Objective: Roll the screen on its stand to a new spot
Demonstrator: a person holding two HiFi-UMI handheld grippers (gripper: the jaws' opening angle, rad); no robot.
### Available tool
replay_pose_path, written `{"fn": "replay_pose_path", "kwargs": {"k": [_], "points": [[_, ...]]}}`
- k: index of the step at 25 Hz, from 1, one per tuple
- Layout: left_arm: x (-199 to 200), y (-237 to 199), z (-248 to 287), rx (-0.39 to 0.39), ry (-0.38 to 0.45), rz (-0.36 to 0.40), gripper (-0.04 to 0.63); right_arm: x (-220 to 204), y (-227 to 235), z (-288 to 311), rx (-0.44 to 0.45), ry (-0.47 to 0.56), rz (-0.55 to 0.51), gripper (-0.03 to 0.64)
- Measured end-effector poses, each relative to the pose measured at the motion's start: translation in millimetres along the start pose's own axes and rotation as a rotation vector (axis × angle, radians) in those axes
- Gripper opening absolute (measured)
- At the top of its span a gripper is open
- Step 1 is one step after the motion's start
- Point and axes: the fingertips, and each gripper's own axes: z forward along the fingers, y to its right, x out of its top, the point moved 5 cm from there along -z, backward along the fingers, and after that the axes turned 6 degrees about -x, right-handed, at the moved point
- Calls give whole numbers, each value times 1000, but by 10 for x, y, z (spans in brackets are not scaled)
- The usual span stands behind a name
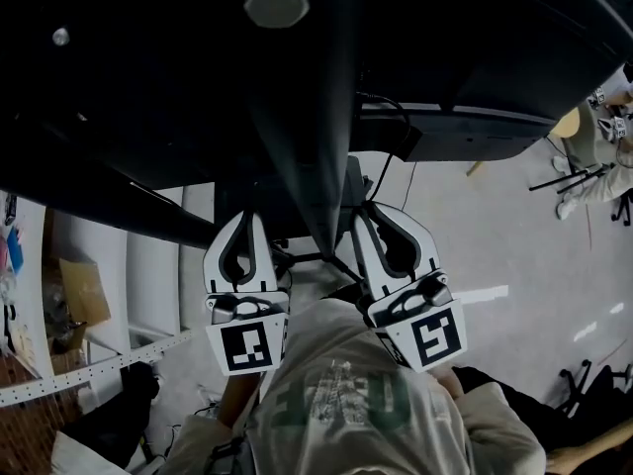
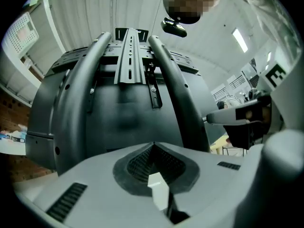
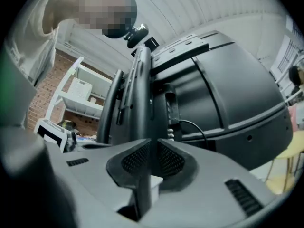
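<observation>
The big screen (image 1: 148, 87) fills the top of the head view, seen from behind as a dark shell. Its stand's dark upright (image 1: 307, 166) runs down between my two grippers. My left gripper (image 1: 247, 228) reaches in at the left of the upright. In the left gripper view its jaws (image 2: 152, 146) are shut with the pads meeting and nothing between them; the screen's back (image 2: 118, 113) and the slotted mounting rail (image 2: 129, 56) stand just ahead. My right gripper (image 1: 381, 218) is at the upright's right. In the right gripper view its jaws (image 3: 151, 144) are shut on a dark vertical bar (image 3: 142, 103) of the stand.
White shelving (image 1: 148, 275) and a cardboard box (image 1: 84, 290) stand at the left by a brick wall. A black cable (image 3: 190, 125) hangs from the screen's back. A person (image 1: 603, 156) sits at the far right. Dark gear (image 1: 593, 384) lies on the pale floor at lower right.
</observation>
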Motion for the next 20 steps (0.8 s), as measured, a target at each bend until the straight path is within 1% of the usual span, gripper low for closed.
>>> {"fn": "replay_pose_path", "kwargs": {"k": [3, 5, 9, 12, 15, 20], "points": [[-32, 15, 46, -17, -16, -9, 14, -277, 239, -31, -114, -113, -6, 40], [-29, 36, 85, -23, -13, -19, 14, -390, 303, -44, -145, -156, -14, 35], [-54, 78, 135, -42, -24, -40, 14, -454, 298, -49, -164, -212, -70, 23], [-83, 99, 164, -49, -35, -49, 14, -409, 263, -2, -142, -189, -76, 21], [-96, 96, 177, -48, -41, -56, 14, -466, 275, -22, -142, -202, -89, 21], [-78, 92, 187, -43, -52, -59, 14, -457, 279, -2, -141, -205, -53, 21]]}}
